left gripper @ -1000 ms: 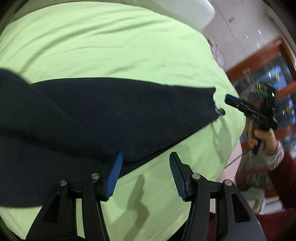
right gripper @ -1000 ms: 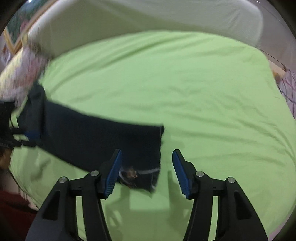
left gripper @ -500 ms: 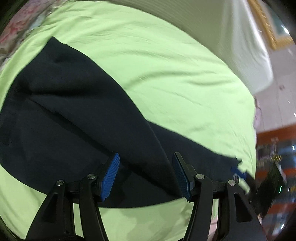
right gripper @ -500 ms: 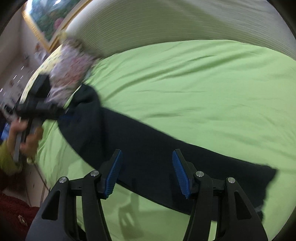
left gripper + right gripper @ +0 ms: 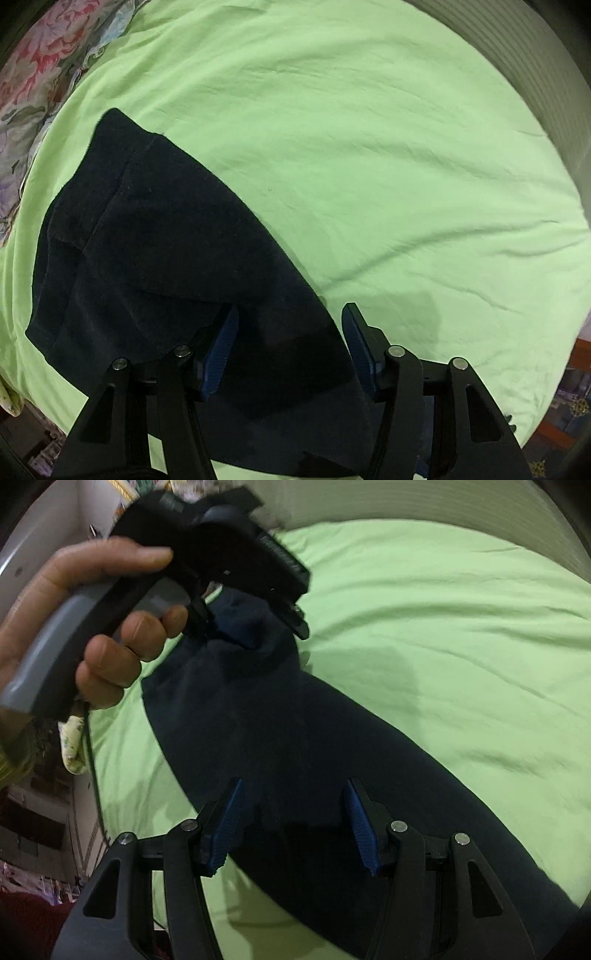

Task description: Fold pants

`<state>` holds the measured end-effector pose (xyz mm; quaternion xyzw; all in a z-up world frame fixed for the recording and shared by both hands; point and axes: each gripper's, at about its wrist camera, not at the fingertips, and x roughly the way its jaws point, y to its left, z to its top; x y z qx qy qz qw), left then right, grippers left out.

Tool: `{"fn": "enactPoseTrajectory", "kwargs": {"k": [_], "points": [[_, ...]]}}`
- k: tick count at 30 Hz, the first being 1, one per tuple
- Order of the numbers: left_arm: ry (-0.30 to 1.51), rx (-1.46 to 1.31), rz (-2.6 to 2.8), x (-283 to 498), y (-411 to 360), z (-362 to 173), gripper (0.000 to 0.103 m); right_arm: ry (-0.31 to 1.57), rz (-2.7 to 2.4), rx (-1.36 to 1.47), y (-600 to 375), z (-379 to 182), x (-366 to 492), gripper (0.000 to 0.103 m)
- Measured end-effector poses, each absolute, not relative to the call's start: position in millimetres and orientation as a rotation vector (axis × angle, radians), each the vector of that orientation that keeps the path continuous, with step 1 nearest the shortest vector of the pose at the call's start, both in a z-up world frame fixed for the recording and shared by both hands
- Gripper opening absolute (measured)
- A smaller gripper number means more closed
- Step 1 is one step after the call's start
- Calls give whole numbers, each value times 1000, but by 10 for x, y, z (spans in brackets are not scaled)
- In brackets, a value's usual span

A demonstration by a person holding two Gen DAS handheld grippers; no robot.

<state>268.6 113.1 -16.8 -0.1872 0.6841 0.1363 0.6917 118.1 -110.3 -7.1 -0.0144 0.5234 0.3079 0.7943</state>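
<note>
Dark navy pants [image 5: 155, 258] lie spread on a light green bedsheet [image 5: 369, 166]. In the left wrist view the waist end lies at the upper left and the cloth runs down under my left gripper [image 5: 290, 343], which is open and empty just above it. In the right wrist view the pants [image 5: 332, 746] run diagonally from upper left to lower right. My right gripper [image 5: 293, 823] is open and empty over the middle of the pants. The left gripper also shows in the right wrist view [image 5: 221, 554], held in a hand above the waist end.
A floral pillow or quilt [image 5: 40, 74] lies at the bed's left edge. A pale ribbed headboard [image 5: 535, 74] runs along the far side. The bed's near edge, a cable and room clutter show at the lower left of the right wrist view [image 5: 55, 794].
Both grippers have swung along the pants from the leg end toward the waist and middle. The left gripper is now close in front of the right camera. Both stayed open.
</note>
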Motion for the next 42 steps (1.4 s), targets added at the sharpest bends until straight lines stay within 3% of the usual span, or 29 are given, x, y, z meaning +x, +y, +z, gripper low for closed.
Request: {"fn": "enactPoseTrajectory", "kwargs": {"k": [1,2,3,4,7,17,24,42], "points": [[1518,-412,303,2692,1129,-158,45,1129,672,-40,-1098,-86,1176,56],[1498,-412,284,2691,1119,-138,25,1130,679,-51,-1070,-100,1177,51],[1478,-418,243,2687,1116,-120,14,1133,688,-64,-1040,-116,1182,32],[1468,-428,214,2672,1125,-110,12,1137,685,-83,-1024,-128,1182,16],[1406,-491,176,2535,1248,-34,5,1114,685,-99,-1039,-74,1154,7],[1167,-724,84,1649,1777,369,4,999,781,-162,-1051,349,784,6],[1063,-873,63,781,2058,266,4,1013,809,-347,-709,183,479,6],[1099,-950,93,517,2129,-381,4,1089,770,-482,-484,-108,436,6]]}}
